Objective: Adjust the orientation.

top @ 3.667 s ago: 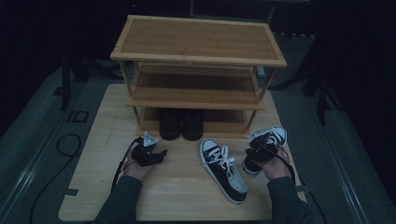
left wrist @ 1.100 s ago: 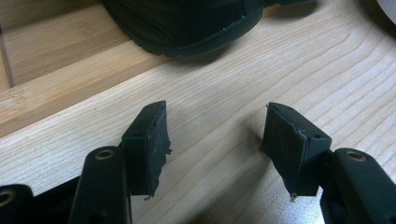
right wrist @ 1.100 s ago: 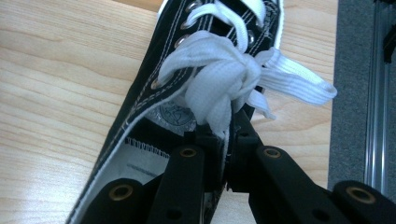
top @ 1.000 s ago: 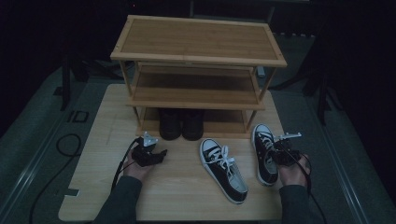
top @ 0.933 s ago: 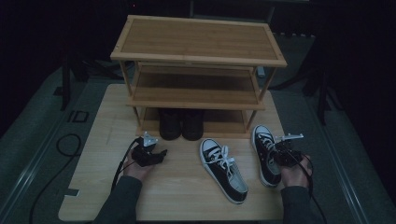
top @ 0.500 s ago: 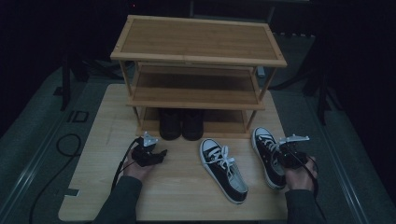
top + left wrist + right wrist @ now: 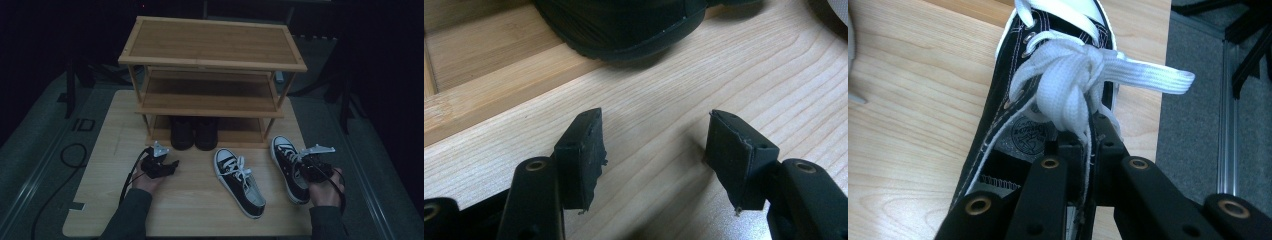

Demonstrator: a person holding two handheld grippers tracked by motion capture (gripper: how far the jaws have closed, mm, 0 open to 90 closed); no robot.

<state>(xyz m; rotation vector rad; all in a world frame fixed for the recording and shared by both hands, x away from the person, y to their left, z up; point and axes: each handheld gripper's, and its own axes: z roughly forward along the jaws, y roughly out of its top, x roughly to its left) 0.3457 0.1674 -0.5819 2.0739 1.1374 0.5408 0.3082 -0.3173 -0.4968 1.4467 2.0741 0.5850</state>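
Wooden table, two sneakers (one gripped), two boots

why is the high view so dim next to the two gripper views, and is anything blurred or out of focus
High view: dim and underexposed, surroundings near black, the black boots under the rack lose detail. Left gripper view: bright and even, wood grain sharp, the open left tongs cast soft shadows. Right gripper view: well lit, the laces are crisp, while the right tongs close to the lens look slightly soft.
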